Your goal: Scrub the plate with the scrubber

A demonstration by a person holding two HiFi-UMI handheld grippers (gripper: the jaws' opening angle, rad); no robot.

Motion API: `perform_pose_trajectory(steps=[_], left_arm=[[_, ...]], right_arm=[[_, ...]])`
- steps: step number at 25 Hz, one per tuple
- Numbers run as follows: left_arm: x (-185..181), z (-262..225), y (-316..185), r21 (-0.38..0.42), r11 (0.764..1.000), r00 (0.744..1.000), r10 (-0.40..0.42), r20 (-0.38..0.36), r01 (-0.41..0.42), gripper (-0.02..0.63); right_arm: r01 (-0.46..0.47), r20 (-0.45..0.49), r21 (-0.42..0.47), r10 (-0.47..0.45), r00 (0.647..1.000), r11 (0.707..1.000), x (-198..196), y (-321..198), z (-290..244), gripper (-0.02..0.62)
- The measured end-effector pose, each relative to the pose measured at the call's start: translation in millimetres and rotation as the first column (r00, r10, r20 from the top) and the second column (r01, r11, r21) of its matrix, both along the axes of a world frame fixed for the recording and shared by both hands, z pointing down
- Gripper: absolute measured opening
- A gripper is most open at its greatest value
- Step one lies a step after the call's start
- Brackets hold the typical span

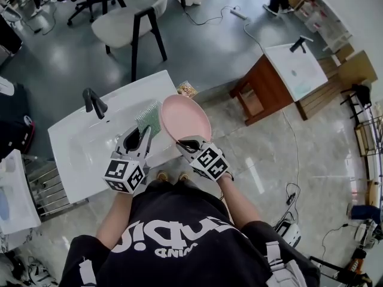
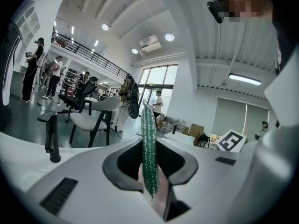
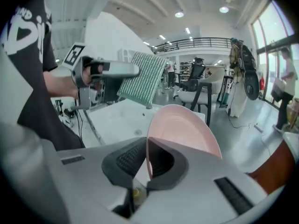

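My right gripper (image 1: 190, 143) is shut on the near rim of a pink plate (image 1: 185, 117), holding it tilted above the right end of the white sink (image 1: 78, 145). In the right gripper view the plate (image 3: 184, 129) rises edge-up from the closed jaws (image 3: 145, 164). My left gripper (image 1: 139, 141) is shut on a green ribbed scrubber (image 1: 149, 119), held just left of the plate and apart from it. The scrubber (image 2: 149, 143) shows edge-on between the left jaws (image 2: 150, 167). From the right gripper, the scrubber (image 3: 142, 78) hangs above the sink.
A black faucet (image 1: 94, 103) stands at the sink's back left. A white chair (image 1: 128, 17) is behind the sink. A wooden stand with another white basin (image 1: 281, 79) sits to the right. Cables (image 1: 293, 190) run over the tiled floor.
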State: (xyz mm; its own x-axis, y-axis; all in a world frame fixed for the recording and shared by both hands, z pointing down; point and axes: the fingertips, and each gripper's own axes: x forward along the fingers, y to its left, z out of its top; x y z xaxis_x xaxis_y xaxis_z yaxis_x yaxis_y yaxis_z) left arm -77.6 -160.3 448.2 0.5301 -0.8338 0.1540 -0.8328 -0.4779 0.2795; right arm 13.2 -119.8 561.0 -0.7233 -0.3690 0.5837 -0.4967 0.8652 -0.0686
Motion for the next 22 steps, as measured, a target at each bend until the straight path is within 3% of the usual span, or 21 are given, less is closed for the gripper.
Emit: perform_pose_trajectory(steps=[6,13,22], left_arm=[[14.4,6.6,5.5,-0.001,0.998,0.994,0.068,0.086,-0.068,0.089],[34.7,3.7,8.2,0.108,0.986,0.943,0.09,0.322,-0.131,0.089],[25.5,-10.1,-6.2,0.13,0.985,0.937,0.06,0.345,-0.111,0.087]], right_arm=[[-0.112,0.193,-0.112,0.132,0.972,0.987,3.8,-11.0,-36.8,0.026],[-0.13,0.293,-0.157,0.172,0.941,0.979,-2.4,-19.5,-65.0,0.026],[-0.043,0.345,-0.192,0.108,0.932,0.981,-9.1,-12.7,-87.5,0.026]])
